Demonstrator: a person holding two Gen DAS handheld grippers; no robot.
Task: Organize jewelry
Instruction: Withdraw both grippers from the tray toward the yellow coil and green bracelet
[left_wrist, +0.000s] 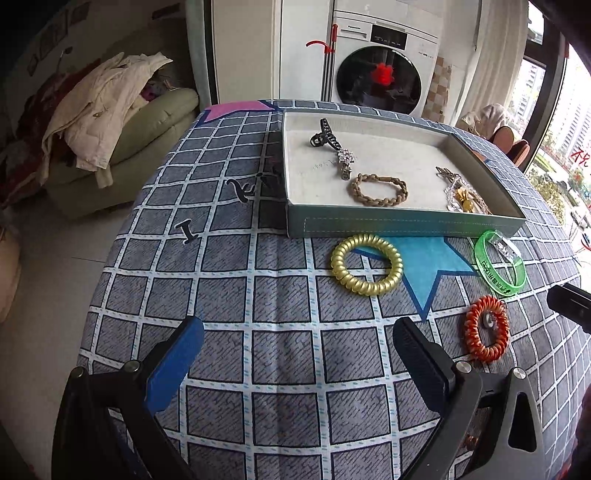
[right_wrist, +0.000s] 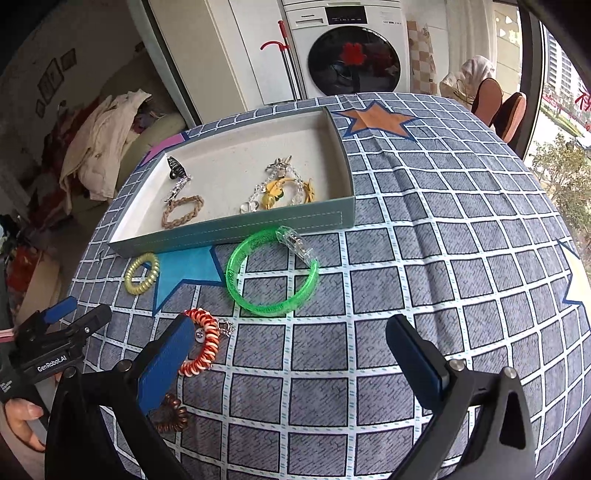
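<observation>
A shallow teal tray (left_wrist: 406, 223) (right_wrist: 236, 232) holds a black hair claw (left_wrist: 327, 136), a rhinestone clip (left_wrist: 346, 162), a braided tan bracelet (left_wrist: 378, 190) and a bead-and-yellow jewelry pile (right_wrist: 280, 192). On the cloth before it lie a gold coil hair tie (left_wrist: 366, 264) (right_wrist: 142, 273), a green bangle (left_wrist: 500, 264) (right_wrist: 271, 273) and an orange coil tie (left_wrist: 487, 328) (right_wrist: 203, 343). A brown coil tie (right_wrist: 171, 413) lies by my right gripper's left finger. My left gripper (left_wrist: 297, 341) is open and empty, short of the gold tie. My right gripper (right_wrist: 291, 339) is open and empty, just short of the green bangle.
The table has a grey checked cloth (left_wrist: 277, 295) with coloured stars. A sofa with piled clothes (left_wrist: 107, 122) stands to the left, a washing machine (left_wrist: 380, 74) behind the table, chairs (right_wrist: 498, 103) and a window at the right. The left gripper (right_wrist: 74, 325) shows at the right view's left edge.
</observation>
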